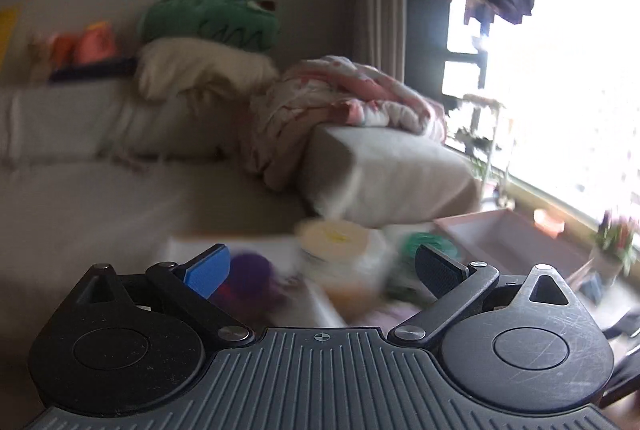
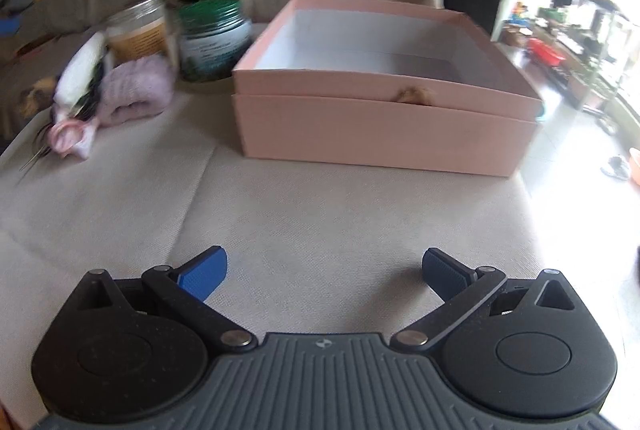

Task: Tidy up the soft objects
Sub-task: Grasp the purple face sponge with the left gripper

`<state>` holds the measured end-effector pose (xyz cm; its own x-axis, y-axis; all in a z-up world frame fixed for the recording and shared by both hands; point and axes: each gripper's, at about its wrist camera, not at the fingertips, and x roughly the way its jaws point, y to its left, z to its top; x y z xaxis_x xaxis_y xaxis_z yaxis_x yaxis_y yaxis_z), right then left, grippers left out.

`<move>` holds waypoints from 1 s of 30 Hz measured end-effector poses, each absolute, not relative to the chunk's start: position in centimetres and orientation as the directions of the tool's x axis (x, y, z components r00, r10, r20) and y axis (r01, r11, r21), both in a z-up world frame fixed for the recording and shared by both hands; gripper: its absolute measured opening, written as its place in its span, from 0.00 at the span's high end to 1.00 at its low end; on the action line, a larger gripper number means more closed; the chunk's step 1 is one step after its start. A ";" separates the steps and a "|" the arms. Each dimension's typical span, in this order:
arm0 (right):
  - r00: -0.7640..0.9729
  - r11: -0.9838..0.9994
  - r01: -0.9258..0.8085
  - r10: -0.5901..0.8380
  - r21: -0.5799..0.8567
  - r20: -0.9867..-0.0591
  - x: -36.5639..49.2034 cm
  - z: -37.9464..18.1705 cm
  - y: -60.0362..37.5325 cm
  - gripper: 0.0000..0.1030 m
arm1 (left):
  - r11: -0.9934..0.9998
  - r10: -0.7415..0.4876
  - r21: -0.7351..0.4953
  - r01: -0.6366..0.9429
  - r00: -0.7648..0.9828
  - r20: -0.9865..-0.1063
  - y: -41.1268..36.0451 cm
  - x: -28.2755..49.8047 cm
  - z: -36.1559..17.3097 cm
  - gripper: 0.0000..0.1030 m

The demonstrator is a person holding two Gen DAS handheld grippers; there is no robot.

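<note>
In the right wrist view an open pink box [image 2: 384, 125] stands on the beige cushion surface, its white inside bare. Left of it lies a lilac knitted piece [image 2: 136, 91] with a pink-white soft bundle [image 2: 74, 137]. My right gripper [image 2: 324, 276] is open and empty, low over the cushion in front of the box. My left gripper [image 1: 322, 270] is open and empty, above blurred items: a purple soft thing [image 1: 250, 276], a cream-lidded jar [image 1: 336, 242] and a green lid [image 1: 430, 244]. The pink box [image 1: 500, 242] shows at the right.
Two jars [image 2: 138, 29] [image 2: 214, 37] stand behind the lilac piece. A sofa [image 1: 120, 165] holds a cream pillow [image 1: 200, 69], a green plush [image 1: 212, 19] and a crumpled blanket [image 1: 340, 93]. A bright window [image 1: 560, 69] and plants are at right. The floor [image 2: 580, 189] lies right of the cushion edge.
</note>
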<state>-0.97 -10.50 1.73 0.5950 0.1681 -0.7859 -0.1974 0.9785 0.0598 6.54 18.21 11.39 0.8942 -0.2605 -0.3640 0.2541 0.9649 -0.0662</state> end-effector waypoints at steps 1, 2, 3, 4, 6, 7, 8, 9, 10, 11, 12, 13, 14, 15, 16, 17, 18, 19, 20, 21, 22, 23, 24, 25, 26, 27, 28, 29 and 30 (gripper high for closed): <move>0.583 0.975 -0.213 0.178 0.063 -0.793 -0.7 1.9 -10.1 0.01 | 0.963 -0.263 -0.061 0.261 0.882 -0.391 19.5 8.5 11.1 0.01; 0.578 0.975 -0.214 0.181 0.066 -0.796 -0.6 2.2 -9.7 0.04 | 0.965 -0.259 -0.068 0.255 0.871 -0.417 20.7 10.2 10.6 0.01; 0.578 0.973 -0.218 0.186 0.069 -0.794 -0.4 2.5 -9.1 0.06 | 0.962 -0.268 -0.085 0.258 0.853 -0.448 21.8 12.1 10.1 0.01; 0.583 0.971 -0.228 0.196 0.072 -0.788 -0.2 2.9 -8.4 0.06 | 0.955 -0.293 -0.108 0.276 0.823 -0.487 22.9 13.9 9.4 0.01; 0.601 0.964 -0.256 0.218 0.073 -0.769 0.1 4.1 -6.9 0.06 | 0.938 -0.335 -0.126 0.322 0.756 -0.563 23.7 17.0 7.9 0.01; 0.609 0.958 -0.279 0.233 0.071 -0.758 0.2 4.8 -6.1 0.06 | 0.933 -0.341 -0.117 0.341 0.729 -0.593 23.8 18.0 7.3 0.01; 0.617 0.950 -0.305 0.250 0.066 -0.746 0.4 5.6 -5.2 0.06 | 0.929 -0.340 -0.103 0.355 0.711 -0.616 23.7 19.0 6.7 0.01; 0.623 0.944 -0.326 0.263 0.062 -0.737 0.6 6.2 -4.4 0.06 | 0.926 -0.336 -0.092 0.365 0.692 -0.638 23.8 20.0 5.9 0.01; 0.627 0.938 -0.343 0.272 0.055 -0.730 0.9 6.8 -3.5 0.06 | 0.927 -0.328 -0.087 0.365 0.678 -0.657 23.8 20.9 5.1 0.01; 0.632 0.933 -0.357 0.280 0.049 -0.723 1.2 7.4 -2.8 0.06 | 0.930 -0.322 -0.088 0.358 0.672 -0.666 23.8 21.5 4.5 0.01; 0.638 0.930 -0.366 0.282 0.040 -0.717 1.5 7.8 -2.1 0.06 | 0.928 -0.329 -0.099 0.358 0.666 -0.670 24.0 21.8 4.0 0.01; 0.643 0.926 -0.375 0.284 0.031 -0.711 1.9 8.3 -1.4 0.06 | 0.925 -0.341 -0.115 0.362 0.656 -0.673 23.9 22.1 3.6 0.01; 0.649 0.923 -0.383 0.288 0.025 -0.704 2.2 8.7 -0.9 0.06 | 0.923 -0.347 -0.126 0.363 0.648 -0.678 23.7 22.3 3.3 0.01; 0.657 0.921 -0.390 0.293 0.018 -0.694 2.6 9.1 -0.2 0.08 | 0.921 -0.353 -0.136 0.365 0.631 -0.691 23.6 22.4 2.9 0.02; 0.668 0.918 -0.395 0.299 0.015 -0.681 2.8 9.6 0.4 0.11 | 0.917 -0.362 -0.154 0.367 0.609 -0.706 23.5 22.3 2.7 0.13; 0.679 0.916 -0.402 0.306 0.012 -0.667 3.2 10.1 1.1 0.17 | 0.916 -0.370 -0.177 0.359 0.593 -0.715 23.7 22.2 2.4 0.23; 0.685 0.911 -0.413 0.315 0.007 -0.656 3.6 10.6 1.9 0.28 | 0.919 -0.372 -0.188 0.345 0.605 -0.704 23.9 21.7 2.4 0.23; 0.687 0.904 -0.428 0.323 -0.003 -0.651 4.3 11.0 2.9 0.33 | 0.917 -0.386 -0.219 0.333 0.608 -0.694 24.4 21.1 2.5 0.24; 0.683 0.895 -0.447 0.335 -0.009 -0.649 4.8 11.5 4.0 0.45 | 0.910 -0.409 -0.257 0.324 0.613 -0.676 25.0 20.3 2.7 0.24; 0.677 0.883 -0.469 0.355 -0.006 -0.645 5.4 11.8 5.1 0.49 | 0.906 -0.423 -0.279 0.320 0.625 -0.656 25.5 19.4 3.0 0.24; 0.670 0.873 -0.488 0.372 -0.004 -0.642 6.1 11.9 6.3 0.49 | 0.908 -0.418 -0.281 0.310 0.646 -0.639 26.0 18.3 3.4 0.24; 0.663 0.864 -0.504 0.384 -0.005 -0.642 6.8 11.9 7.6 0.49 | 0.916 -0.401 -0.274 0.293 0.669 -0.625 26.6 17.2 3.7 0.24; 0.654 0.855 -0.519 0.395 -0.002 -0.645 7.5 11.7 8.8 0.49 | 0.920 -0.392 -0.273 0.281 0.685 -0.615 27.1 16.4 4.1 0.24; 0.640 0.848 -0.529 0.404 0.005 -0.653 8.3 11.3 10.1 0.49 | 0.920 -0.391 -0.281 0.274 0.696 -0.603 27.6 15.6 4.6 0.24; 0.626 0.845 -0.534 0.405 0.013 -0.667 9.1 10.9 11.4 0.49 | 0.919 -0.391 -0.289 0.268 0.705 -0.591 28.1 14.6 5.0 0.24; 0.608 0.842 -0.540 0.405 0.018 -0.683 10.0 10.3 12.5 0.54 | 0.920 -0.387 -0.289 0.263 0.715 -0.582 28.6 13.7 5.6 0.24; 0.590 0.837 -0.548 0.400 0.016 -0.702 10.7 9.8 13.5 0.57 | 0.923 -0.379 -0.285 0.257 0.726 -0.574 28.7 13.0 6.1 0.24; 0.576 0.836 -0.549 0.386 0.009 -0.721 11.3 9.3 14.4 0.72 | 0.927 -0.369 -0.280 0.249 0.737 -0.567 29.0 12.2 6.8 0.24; 0.561 0.839 -0.544 0.369 0.005 -0.741 11.9 9.1 14.8 0.99 | 0.931 -0.358 -0.277 0.239 0.747 -0.561 29.3 11.6 7.4 0.24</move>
<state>11.93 14.80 9.10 0.5611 0.3689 -0.7410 -0.5443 0.8388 0.0054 11.63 29.29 7.45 0.7466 -0.3584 -0.5605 0.2392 0.9307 -0.2765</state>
